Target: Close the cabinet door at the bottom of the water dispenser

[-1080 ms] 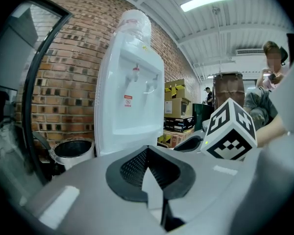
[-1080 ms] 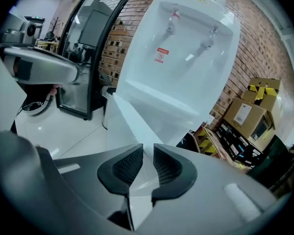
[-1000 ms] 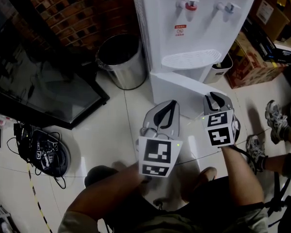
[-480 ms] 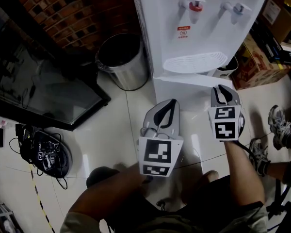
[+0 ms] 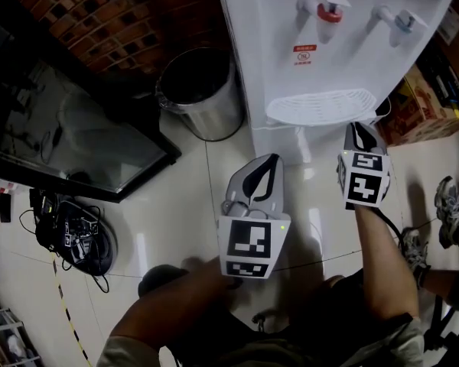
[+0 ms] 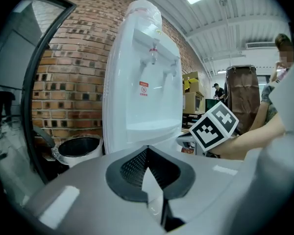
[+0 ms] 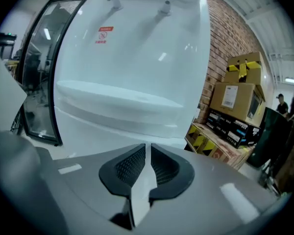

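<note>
right gripper [image 5: 359, 132] jaws together, empty, tip at door [image 5: 291, 145] low on dispenser [image 5: 329, 52], looks near flush | left gripper [image 5: 269, 163] pinched closed, empty | risk: tip skids off smooth door, no latch, swings out

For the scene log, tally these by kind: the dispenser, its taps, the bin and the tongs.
water dispenser: 1
taps: 2, red tap and blue tap
metal bin: 1
tongs: 2, left tongs and right tongs
Total: 6
</note>
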Available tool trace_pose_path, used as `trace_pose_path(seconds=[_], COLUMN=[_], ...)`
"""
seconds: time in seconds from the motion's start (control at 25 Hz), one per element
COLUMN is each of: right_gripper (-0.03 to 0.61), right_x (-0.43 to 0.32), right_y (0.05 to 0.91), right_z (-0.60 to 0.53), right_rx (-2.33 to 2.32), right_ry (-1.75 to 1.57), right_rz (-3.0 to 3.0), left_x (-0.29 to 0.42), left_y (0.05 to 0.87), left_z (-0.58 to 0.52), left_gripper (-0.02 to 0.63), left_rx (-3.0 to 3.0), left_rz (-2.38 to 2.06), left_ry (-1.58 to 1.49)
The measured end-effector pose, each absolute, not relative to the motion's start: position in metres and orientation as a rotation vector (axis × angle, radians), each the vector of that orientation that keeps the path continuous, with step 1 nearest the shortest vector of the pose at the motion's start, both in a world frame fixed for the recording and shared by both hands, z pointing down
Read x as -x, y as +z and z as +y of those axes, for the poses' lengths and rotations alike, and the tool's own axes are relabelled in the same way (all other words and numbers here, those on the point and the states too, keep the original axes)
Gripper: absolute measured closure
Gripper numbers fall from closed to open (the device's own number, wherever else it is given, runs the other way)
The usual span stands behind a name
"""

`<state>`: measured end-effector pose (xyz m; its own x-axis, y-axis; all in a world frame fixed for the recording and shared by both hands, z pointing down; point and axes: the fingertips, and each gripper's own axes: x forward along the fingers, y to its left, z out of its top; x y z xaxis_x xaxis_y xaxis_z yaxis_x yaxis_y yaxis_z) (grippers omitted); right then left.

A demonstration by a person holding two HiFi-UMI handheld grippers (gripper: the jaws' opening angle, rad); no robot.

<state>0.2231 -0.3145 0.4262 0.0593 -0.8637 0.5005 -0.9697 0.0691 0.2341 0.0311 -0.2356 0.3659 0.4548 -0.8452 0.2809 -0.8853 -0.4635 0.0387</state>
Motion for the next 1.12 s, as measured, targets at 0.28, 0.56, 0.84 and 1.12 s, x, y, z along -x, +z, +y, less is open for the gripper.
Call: trace_pose_path(seconds=[0.28,0.56,0.84,1.12], right_gripper=[0.555,0.566,0.575,0.577], right_x=[-0.235,-0.223,-0.199,-0.180], right_y=[0.447,0.426,0.368,0.311], right_z=[-0.325,-0.320,-0.282,-0.234], right_rx=[-1.862,-1.838,-1.826,-1.850], right_ry=[0.397,0.417,0.360,0.262], right_rz=[-1.846,-1.941,-2.090,-2.214], left_x=[-0.022,-0.021,-0.025,-0.024], left_y=[0.367,0.358,0.346,0.327], left_z=[-0.245,-0.248,-0.228,-0.201], left_gripper=[0.614,0.614,0.614,0.614], left_rx=[-2.496,-2.527,-2.556,-2.624], left_rz=[-1.542,-1.541,-1.514,-1.494], left_ry=[0.327,0.304,0.266,0.237])
